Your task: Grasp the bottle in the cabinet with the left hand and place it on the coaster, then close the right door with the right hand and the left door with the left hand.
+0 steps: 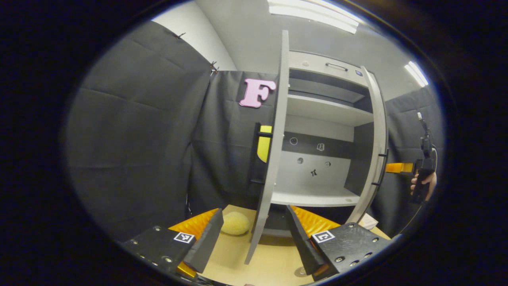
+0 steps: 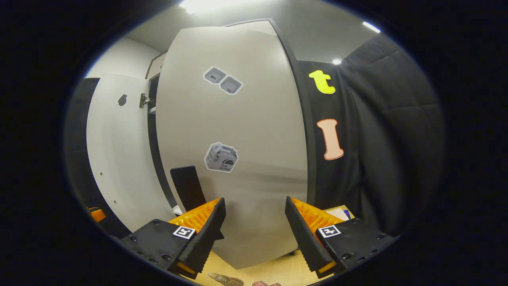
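The white cabinet stands on the wooden table with both doors swung open and its shelves bare. In the left gripper view the left door is edge-on, its lower edge running down between my open left gripper's fingers. The right door hangs open at the far side, where the right gripper's orange fingers and a hand sit behind it. In the right gripper view my open right gripper faces the right door's outer face at close range. A small clear round thing peeks in at the bottom edge; I cannot tell what it is.
A pale yellow rounded lump lies on the table left of the left door. The left door's black handle is on its outer side. The right door carries stickers and a black handle near its free edge. Black cloth walls close in all round.
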Demonstrator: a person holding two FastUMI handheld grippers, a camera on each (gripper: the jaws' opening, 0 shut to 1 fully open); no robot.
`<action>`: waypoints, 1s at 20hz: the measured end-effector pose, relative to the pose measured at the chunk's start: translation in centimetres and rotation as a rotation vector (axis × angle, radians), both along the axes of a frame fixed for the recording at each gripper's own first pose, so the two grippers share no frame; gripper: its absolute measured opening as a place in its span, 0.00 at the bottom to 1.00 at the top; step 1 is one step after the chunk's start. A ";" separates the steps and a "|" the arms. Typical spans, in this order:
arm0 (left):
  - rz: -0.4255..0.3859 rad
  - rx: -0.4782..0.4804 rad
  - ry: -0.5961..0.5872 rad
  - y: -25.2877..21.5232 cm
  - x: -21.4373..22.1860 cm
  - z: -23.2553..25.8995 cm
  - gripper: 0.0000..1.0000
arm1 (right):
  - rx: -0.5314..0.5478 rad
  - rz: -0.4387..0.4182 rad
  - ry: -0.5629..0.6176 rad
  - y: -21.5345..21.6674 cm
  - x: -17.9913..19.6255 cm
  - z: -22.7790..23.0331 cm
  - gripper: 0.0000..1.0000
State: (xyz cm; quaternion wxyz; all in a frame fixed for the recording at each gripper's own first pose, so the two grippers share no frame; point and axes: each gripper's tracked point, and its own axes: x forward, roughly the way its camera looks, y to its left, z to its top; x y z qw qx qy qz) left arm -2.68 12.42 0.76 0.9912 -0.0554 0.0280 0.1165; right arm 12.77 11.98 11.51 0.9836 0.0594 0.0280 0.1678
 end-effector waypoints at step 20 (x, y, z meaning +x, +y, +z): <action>-0.101 0.245 -0.076 12.1 6.5 7.8 0.89 | -0.034 -0.160 -0.022 0.1 -2.7 -2.3 0.96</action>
